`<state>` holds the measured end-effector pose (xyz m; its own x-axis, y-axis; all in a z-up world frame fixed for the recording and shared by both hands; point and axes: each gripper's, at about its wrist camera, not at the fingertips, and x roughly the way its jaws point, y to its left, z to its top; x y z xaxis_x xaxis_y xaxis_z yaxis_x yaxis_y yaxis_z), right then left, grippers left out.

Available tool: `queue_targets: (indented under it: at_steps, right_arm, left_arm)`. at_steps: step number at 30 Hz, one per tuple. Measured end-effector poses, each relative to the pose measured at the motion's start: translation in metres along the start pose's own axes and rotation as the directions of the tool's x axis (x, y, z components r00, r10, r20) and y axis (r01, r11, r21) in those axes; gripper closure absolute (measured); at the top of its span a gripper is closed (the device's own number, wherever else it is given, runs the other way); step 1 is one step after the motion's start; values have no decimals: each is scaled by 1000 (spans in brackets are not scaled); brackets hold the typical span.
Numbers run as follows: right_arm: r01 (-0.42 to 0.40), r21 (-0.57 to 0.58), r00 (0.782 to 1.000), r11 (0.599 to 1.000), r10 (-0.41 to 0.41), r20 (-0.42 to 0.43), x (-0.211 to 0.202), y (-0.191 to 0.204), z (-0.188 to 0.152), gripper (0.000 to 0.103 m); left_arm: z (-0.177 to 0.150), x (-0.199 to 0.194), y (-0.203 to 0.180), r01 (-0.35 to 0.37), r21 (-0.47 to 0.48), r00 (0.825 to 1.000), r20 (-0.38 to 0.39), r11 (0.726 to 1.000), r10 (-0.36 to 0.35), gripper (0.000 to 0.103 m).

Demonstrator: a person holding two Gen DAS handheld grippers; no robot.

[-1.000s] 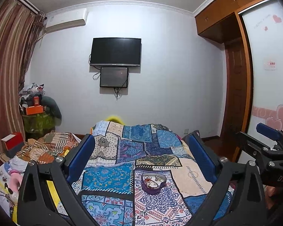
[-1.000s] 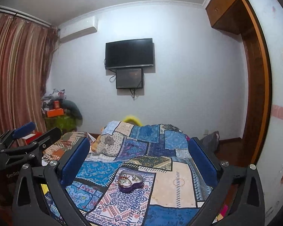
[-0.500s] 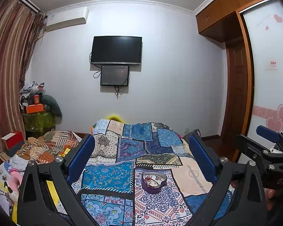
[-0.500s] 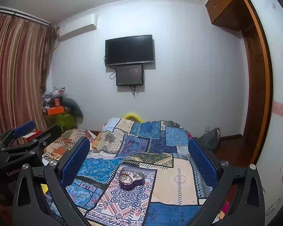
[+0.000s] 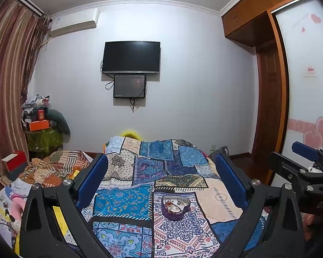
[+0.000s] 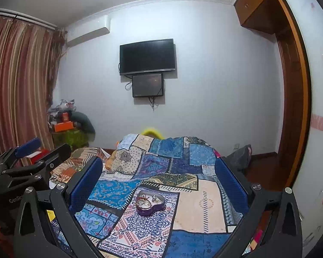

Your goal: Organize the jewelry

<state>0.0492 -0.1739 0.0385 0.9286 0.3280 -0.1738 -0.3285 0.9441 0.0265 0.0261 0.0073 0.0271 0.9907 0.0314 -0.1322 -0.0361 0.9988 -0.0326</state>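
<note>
A purple heart-shaped tin (image 5: 175, 207) lies open on the patchwork bedspread (image 5: 122, 202), with rings and other small jewelry pieces inside. The same tin (image 6: 150, 203) shows in the right wrist view. My left gripper (image 5: 161, 161) stands open above the bed, well short of the tin, with nothing between its blue pads. My right gripper (image 6: 159, 163) is open too, and empty. Each gripper appears at the edge of the other's view: the right gripper (image 5: 305, 167) on the right, the left gripper (image 6: 30, 161) on the left.
A TV (image 5: 131, 57) and a smaller screen hang on the far wall. Striped fabric, boxes and clutter (image 5: 43, 169) fill the floor left of the bed. A wooden wardrobe and door (image 5: 269, 99) stand on the right. Curtains (image 6: 17, 81) hang at left.
Both views have tilted down slightly, so the tin sits a little higher in frame. Both grippers stay open.
</note>
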Motion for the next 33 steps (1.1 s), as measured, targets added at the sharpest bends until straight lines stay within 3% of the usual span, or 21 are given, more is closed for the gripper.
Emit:
queue_targets:
  at_steps: [33]
  right_arm:
    - [8, 17, 1000, 1000, -8, -10, 3, -4, -2, 0]
  left_arm:
    - [-2, 3, -5, 26, -1, 999, -20, 1000, -26, 2]
